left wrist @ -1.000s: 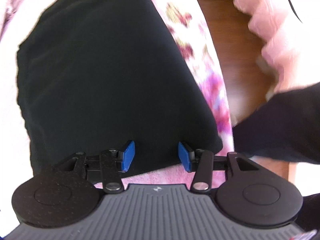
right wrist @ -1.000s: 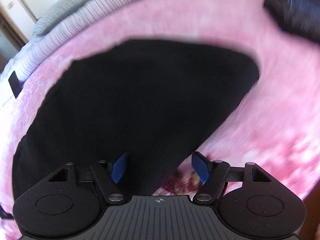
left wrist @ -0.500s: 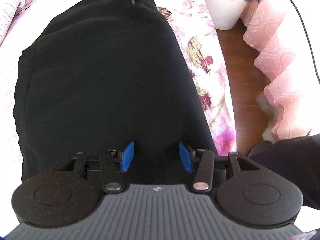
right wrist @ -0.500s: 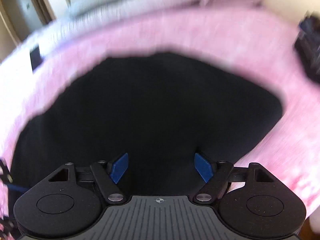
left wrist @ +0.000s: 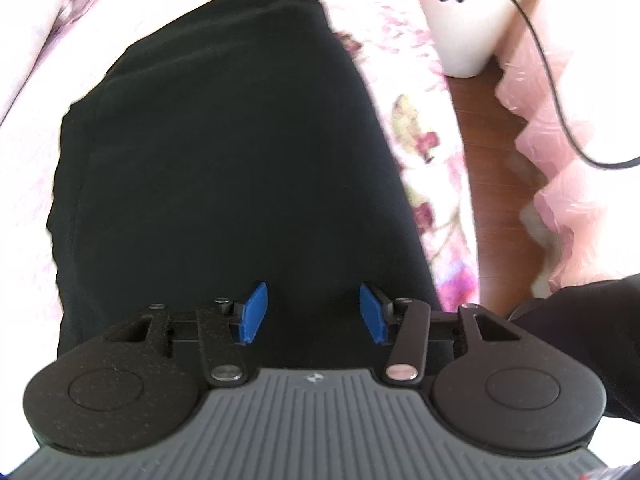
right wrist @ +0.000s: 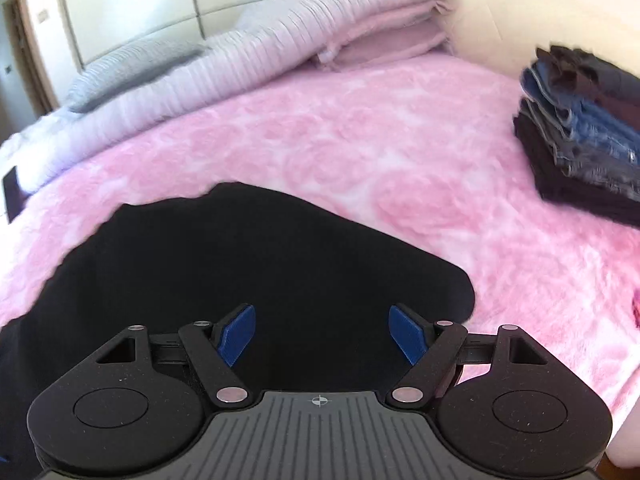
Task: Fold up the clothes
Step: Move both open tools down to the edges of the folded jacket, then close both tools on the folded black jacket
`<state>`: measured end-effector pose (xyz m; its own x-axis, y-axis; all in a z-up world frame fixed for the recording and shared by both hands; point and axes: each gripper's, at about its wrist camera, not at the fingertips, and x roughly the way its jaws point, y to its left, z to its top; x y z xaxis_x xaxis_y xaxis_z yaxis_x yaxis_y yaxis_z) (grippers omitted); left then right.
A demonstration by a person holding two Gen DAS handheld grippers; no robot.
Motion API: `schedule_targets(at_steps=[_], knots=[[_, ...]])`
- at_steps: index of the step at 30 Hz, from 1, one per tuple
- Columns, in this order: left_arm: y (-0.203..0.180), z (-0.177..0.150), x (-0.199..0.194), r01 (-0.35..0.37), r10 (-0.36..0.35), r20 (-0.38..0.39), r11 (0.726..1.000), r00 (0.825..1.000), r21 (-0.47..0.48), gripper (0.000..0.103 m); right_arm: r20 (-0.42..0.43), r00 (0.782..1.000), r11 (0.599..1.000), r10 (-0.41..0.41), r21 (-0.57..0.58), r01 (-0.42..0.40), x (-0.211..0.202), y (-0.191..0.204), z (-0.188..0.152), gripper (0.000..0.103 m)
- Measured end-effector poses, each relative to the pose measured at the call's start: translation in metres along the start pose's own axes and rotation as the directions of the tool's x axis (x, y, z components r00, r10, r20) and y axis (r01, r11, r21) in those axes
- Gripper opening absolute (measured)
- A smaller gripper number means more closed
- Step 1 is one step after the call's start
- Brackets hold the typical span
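Note:
A black garment (left wrist: 224, 152) lies folded into a long flat shape on the pink bed blanket (right wrist: 400, 152). My left gripper (left wrist: 312, 312) points steeply down over its near end. Its blue pads (left wrist: 252, 312) stand apart with only flat cloth below them and nothing pinched. In the right wrist view the same black garment (right wrist: 260, 260) spreads across the lower half. There my right gripper (right wrist: 322, 334) hovers over it, jaws wide and empty. The garment's near edge is hidden under both gripper bodies.
A stack of folded jeans and dark clothes (right wrist: 584, 140) sits on the bed at the right. A folded ribbed quilt (right wrist: 280, 40) lies along the back. Beside the bed are wood floor (left wrist: 492, 160), a white bin (left wrist: 468, 32), a pink frilled cloth (left wrist: 580, 200) and a dark sleeve (left wrist: 600, 320).
The left gripper has slid from the garment's edge further over the cloth. The right view has swung from the garment's pointed end up towards the bed and the stack; its jaws stand a little wider.

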<state>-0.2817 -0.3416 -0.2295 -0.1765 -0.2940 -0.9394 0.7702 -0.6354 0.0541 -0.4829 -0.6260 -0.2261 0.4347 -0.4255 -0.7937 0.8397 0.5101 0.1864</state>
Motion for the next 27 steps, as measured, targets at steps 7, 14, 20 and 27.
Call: schedule_targets(at_steps=[7, 14, 20, 27], knots=[[0.021, -0.02, -0.01, 0.008, -0.007, 0.019, 0.997, 1.0, -0.078, 0.048, -0.065, 0.998, 0.999, -0.023, -0.036, 0.02, 0.003, 0.02, -0.004, 0.084], [0.035, -0.081, -0.051, -0.087, 0.079, 0.084, 0.991, 0.993, 0.099, 0.049, -0.042, 0.998, 0.974, 0.045, -0.218, -0.053, -0.061, 0.131, -0.062, 0.089], [0.041, -0.145, -0.043, -0.244, 0.198, 0.15, 0.875, 0.969, 0.419, 0.052, -0.108, 0.993, 0.879, 0.057, -0.465, -0.101, -0.107, 0.249, -0.161, 0.089], [0.036, -0.188, -0.006, -0.379, 0.207, 0.323, 0.621, 0.923, 0.686, 0.063, -0.111, 0.992, 0.792, -0.063, -0.611, -0.018, -0.117, 0.349, -0.245, 0.089]])
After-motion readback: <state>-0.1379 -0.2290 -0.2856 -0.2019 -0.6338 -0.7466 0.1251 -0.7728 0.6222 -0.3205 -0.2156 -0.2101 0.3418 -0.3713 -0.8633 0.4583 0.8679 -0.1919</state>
